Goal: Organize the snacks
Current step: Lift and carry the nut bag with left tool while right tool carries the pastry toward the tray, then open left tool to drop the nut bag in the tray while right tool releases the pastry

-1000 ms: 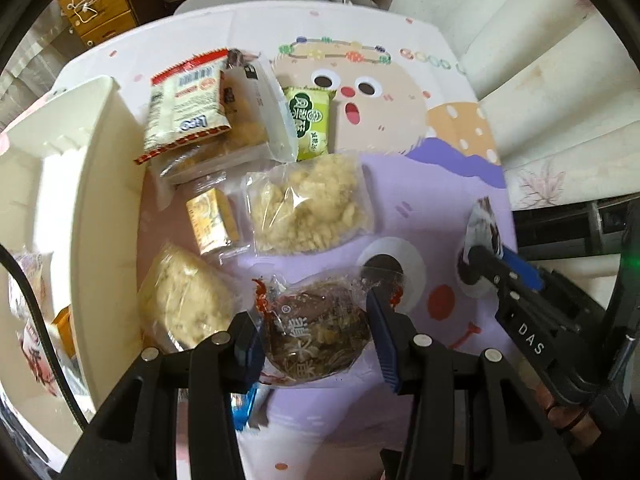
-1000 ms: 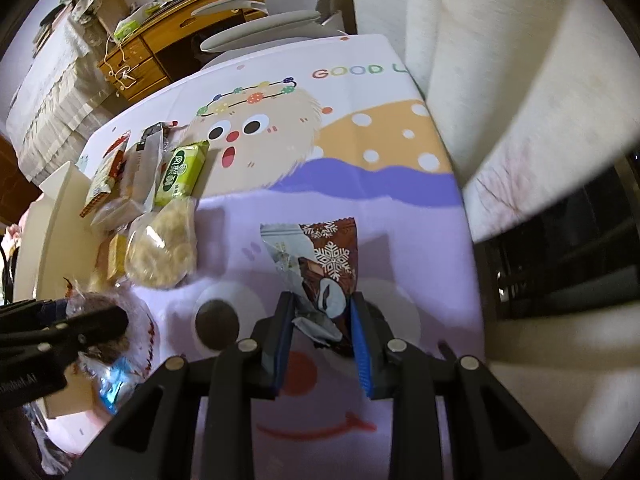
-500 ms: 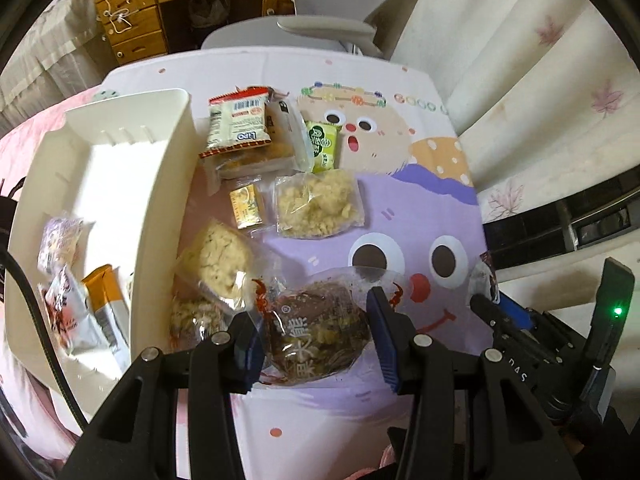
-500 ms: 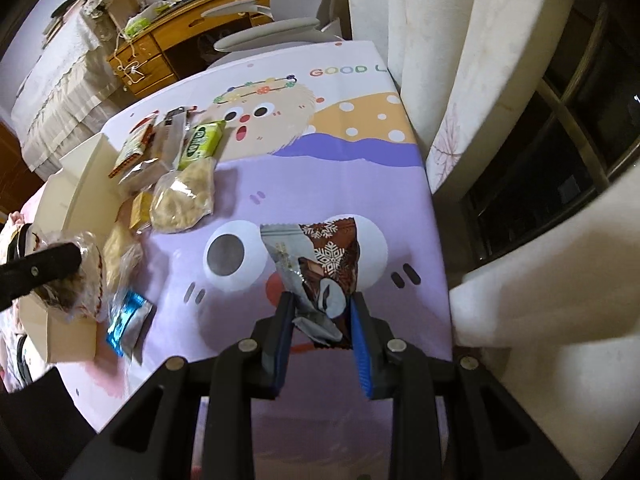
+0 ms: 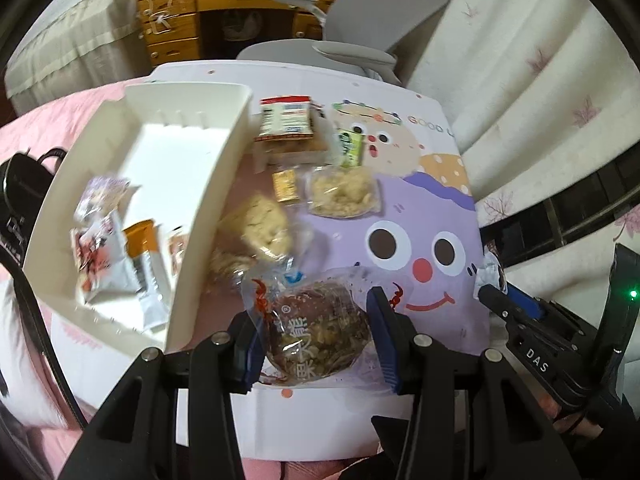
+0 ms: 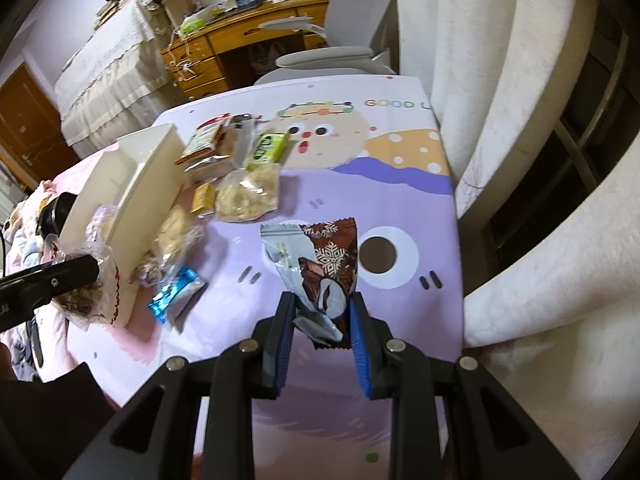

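Observation:
My left gripper (image 5: 316, 332) is shut on a clear-wrapped round brown nut cake (image 5: 316, 334), held above the table's near edge. My right gripper (image 6: 322, 324) is shut on two small packets, a brown snowflake one (image 6: 334, 256) and a pale grey-blue one (image 6: 286, 250), lifted over the purple tablecloth. A white tray (image 5: 216, 184) stands at the left with several packets (image 5: 108, 256) lying in it. Loose snacks lie beside the tray: a clear bag of pale pieces (image 5: 342, 196), a red-edged packet (image 5: 285, 120), a green packet (image 5: 349, 147) and a small yellow packet (image 5: 286, 186).
A blue foil packet (image 6: 176, 294) lies near the tray's front corner. White curtains (image 6: 472, 92) hang along the table's right edge. A grey chair (image 5: 356, 56) and a wooden desk (image 5: 224, 12) stand beyond the far end. A black camera (image 5: 18, 184) lies left of the tray.
Both grippers have risen and drawn back from the table with their snacks still held. More of the tray, the table's front edge and the room shows in both views.

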Demonstrator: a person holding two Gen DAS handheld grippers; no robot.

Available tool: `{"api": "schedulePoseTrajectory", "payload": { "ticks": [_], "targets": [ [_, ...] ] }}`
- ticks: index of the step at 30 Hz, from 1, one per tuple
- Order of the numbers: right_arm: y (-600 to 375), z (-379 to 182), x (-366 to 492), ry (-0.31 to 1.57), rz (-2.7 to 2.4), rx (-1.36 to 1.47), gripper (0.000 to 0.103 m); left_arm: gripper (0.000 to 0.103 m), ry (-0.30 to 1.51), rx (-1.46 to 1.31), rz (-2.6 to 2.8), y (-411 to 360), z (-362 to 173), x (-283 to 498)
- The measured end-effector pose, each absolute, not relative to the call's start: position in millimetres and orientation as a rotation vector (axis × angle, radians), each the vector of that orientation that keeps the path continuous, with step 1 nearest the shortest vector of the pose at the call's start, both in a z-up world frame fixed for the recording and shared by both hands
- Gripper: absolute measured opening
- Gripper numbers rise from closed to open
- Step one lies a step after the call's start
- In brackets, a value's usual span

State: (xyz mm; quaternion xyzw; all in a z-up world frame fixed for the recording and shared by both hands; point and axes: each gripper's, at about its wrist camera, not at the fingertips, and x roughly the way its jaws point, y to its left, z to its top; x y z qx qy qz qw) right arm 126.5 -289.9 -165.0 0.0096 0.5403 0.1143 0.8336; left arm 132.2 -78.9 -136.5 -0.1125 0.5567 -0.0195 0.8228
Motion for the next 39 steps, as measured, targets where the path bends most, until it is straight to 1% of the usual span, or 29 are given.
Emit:
{"api": "schedulePoseTrajectory", "payload": {
  "ticks": [13,20,31,32,33,36,38,39],
  "targets": [
    [-257,-155,117,1.090,0.257,0.010,0.027,0.045,1.135,-0.369,0.039,-4,-130,114],
    [-234,-144,103,1.055,0.177,0.053,0.027,0.045,1.130,-0.354,-0.017,35,-127,109],
    [-166,-132,71,1.003,0.117,0.096,0.027,0.045,1.125,-0.307,-0.123,100,-120,108],
    [-159,-131,68,0.999,0.115,0.100,0.027,0.036,1.122,-0.301,-0.134,105,-120,108],
    [-152,-130,65,0.995,0.112,0.104,0.027,0.034,1.122,-0.298,-0.150,111,-120,109],
    [-133,-128,57,0.977,0.108,0.119,0.027,0.033,1.120,-0.280,-0.183,124,-119,111],
    [-119,-127,54,0.965,0.103,0.127,0.027,0.028,1.124,-0.270,-0.213,133,-119,113],
    [-113,-127,53,0.960,0.102,0.131,0.027,0.027,1.125,-0.259,-0.222,137,-119,114]
  ]
}}
